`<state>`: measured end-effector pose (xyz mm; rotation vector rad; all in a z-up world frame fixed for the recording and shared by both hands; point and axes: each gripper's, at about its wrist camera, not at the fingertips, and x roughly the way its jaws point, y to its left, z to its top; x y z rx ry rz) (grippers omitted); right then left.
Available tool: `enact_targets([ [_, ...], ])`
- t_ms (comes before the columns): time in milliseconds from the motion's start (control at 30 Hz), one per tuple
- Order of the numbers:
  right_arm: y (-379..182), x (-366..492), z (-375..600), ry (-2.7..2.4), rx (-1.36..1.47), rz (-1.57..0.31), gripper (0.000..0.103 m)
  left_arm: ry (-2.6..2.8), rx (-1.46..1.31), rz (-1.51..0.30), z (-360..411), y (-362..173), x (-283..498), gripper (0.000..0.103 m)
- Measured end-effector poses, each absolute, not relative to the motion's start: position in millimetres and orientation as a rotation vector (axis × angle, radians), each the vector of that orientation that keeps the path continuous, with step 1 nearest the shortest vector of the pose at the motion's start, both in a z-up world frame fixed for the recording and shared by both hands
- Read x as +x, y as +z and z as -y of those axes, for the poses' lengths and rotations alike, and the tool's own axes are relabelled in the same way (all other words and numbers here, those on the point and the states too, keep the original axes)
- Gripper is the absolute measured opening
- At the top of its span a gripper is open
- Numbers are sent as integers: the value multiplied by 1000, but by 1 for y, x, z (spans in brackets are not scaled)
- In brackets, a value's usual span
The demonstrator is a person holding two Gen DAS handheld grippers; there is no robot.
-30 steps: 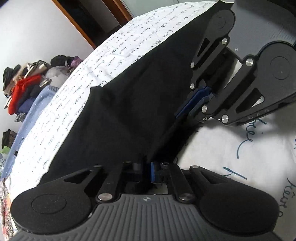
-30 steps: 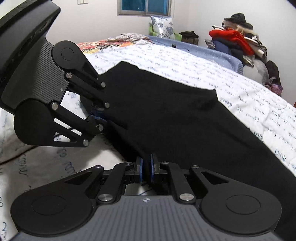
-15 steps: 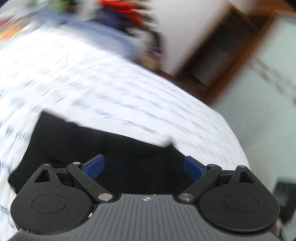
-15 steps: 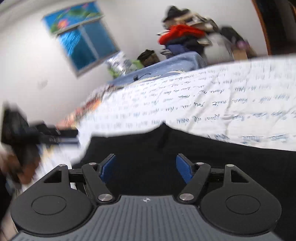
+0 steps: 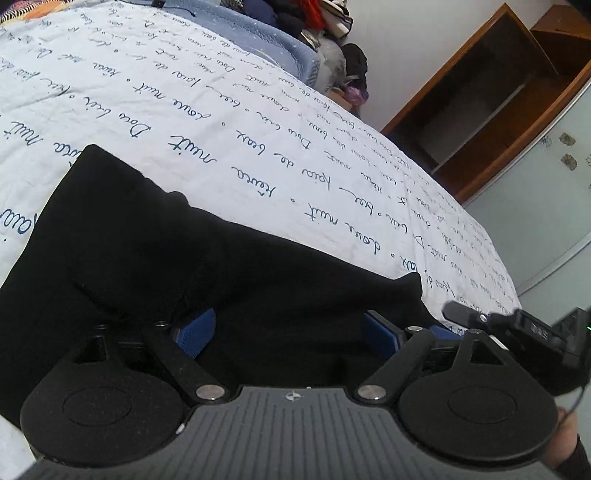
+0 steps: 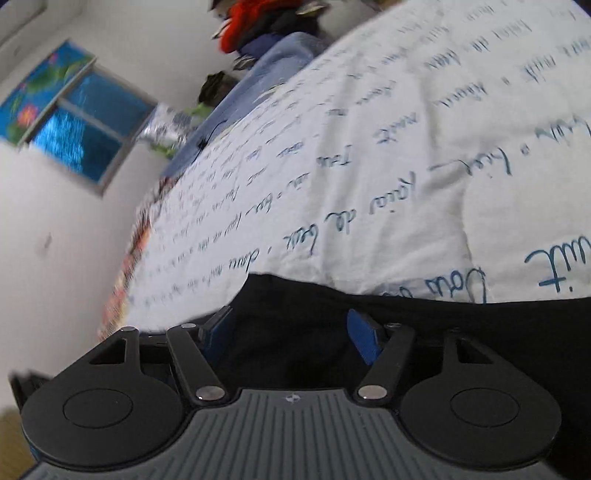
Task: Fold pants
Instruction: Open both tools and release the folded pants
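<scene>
The black pants [image 5: 192,266] are lying flat on the white bedspread [image 5: 229,122], which is printed with lines of blue handwriting. In the left wrist view the garment is spreading from the lower left toward a pointed corner at the right, with a soft crease running down its middle. In the right wrist view only a dark band of the pants [image 6: 461,317] is being shown along the lower part of the frame, against the bedspread [image 6: 369,166].

The left gripper [image 5: 288,332] is being held over the fabric with its blue pads [image 5: 194,330] spread wide apart; nothing is being gripped between them. The right gripper [image 6: 291,332] is likewise being held wide, its blue pads [image 6: 364,338] apart above the dark cloth, with nothing clamped.

At the right edge of the left wrist view a part of the other gripper [image 5: 532,332] is being seen just beside the corner of the pants.

Beyond the bed, a heap of clothes [image 5: 325,22] and a wooden shelf unit [image 5: 491,110] are being shown against the wall. In the right wrist view a window [image 6: 74,122] is being shown at the upper left; that view is blurred.
</scene>
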<state>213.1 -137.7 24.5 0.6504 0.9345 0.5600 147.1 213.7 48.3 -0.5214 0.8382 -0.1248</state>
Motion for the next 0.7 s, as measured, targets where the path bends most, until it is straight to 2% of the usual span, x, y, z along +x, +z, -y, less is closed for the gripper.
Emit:
enact_targets([
  [67, 35, 191, 146, 518, 658, -902, 68, -114, -546, -806, -214, 51, 137, 89],
  [167, 51, 132, 200, 542, 768, -759, 72, -106, -568, -728, -215, 63, 108, 91],
  [300, 55, 41, 323, 374, 986, -542, 88, -121, -540, -618, -214, 88, 62, 95],
  [500, 25, -64, 486, -99, 1219, -338, 88, -94, -529, -523, -190, 117, 30, 97],
  [700, -11, -78, 546, -163, 1436, -280, 87, -157, -472, -569, -146, 133, 36, 97],
])
